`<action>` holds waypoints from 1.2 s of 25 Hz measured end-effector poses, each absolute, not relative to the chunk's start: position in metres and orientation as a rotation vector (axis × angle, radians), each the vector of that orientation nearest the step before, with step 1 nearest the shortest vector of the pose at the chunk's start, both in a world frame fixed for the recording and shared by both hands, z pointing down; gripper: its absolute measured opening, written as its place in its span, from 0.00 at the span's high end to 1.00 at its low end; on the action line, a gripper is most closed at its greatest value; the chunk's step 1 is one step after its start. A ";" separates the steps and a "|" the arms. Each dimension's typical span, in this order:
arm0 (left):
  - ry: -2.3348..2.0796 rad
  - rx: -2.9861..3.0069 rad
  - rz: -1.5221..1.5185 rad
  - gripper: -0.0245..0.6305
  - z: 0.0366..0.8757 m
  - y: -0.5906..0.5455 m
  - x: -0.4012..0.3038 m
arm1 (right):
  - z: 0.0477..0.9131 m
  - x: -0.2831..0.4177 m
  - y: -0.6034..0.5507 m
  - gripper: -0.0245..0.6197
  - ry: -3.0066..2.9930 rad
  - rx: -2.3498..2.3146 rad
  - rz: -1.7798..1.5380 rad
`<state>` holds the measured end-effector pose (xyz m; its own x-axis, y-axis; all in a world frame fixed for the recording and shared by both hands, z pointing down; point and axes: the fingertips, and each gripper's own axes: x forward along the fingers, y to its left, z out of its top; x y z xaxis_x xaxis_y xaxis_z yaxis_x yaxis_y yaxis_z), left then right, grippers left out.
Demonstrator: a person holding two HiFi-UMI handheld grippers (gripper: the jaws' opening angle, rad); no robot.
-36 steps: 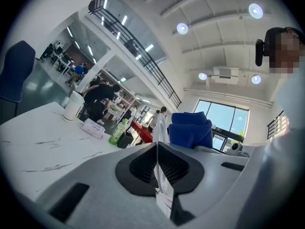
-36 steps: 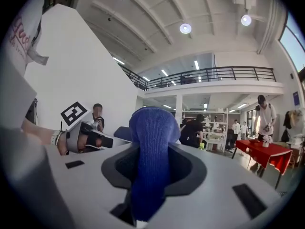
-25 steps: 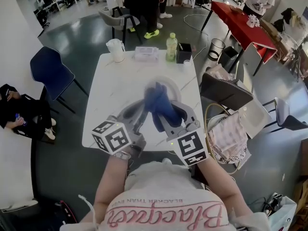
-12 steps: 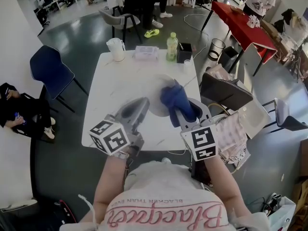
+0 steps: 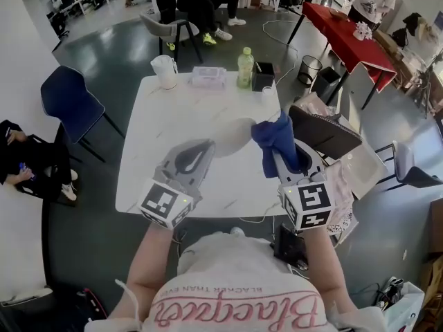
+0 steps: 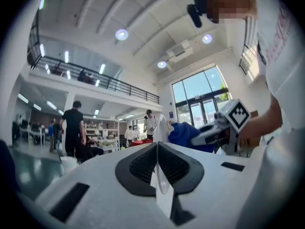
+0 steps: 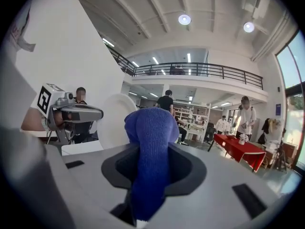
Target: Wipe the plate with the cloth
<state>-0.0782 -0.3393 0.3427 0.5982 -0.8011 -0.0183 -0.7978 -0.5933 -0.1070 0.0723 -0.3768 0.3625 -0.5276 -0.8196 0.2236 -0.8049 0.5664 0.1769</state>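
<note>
Both tongs are closed on a load: the left tongs point(image 6: 157, 146) are clamped on the rim of the white plate point(image 5: 234, 135), held on edge above the bench point(image 5: 173, 116), and the right tongs point(image 7: 150, 149) are clenched on the blue cloth point(image 5: 275, 138), near the plate but apart from it. The wiping step is judged in hand; next, the cloth must be pressed onto the plate face.

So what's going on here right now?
A person holds a white plate by its rim in the shut left gripper, above the table. The right gripper is clamped on a blue cloth, held up just beside the plate. In the head view the two look apart, so there is no wiping contact at this moment.
</note>
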 end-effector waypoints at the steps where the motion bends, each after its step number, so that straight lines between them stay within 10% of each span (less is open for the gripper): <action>1: 1.338 -2.651 -0.113 0.95 0.343 -0.338 -0.076 | 0.358 0.077 -0.376 0.78 -2.523 1.355 -0.073; 30: 0.662 -1.656 -0.717 0.95 0.371 -0.307 -0.019 | 0.321 -0.018 -0.337 0.78 -2.579 0.580 -0.354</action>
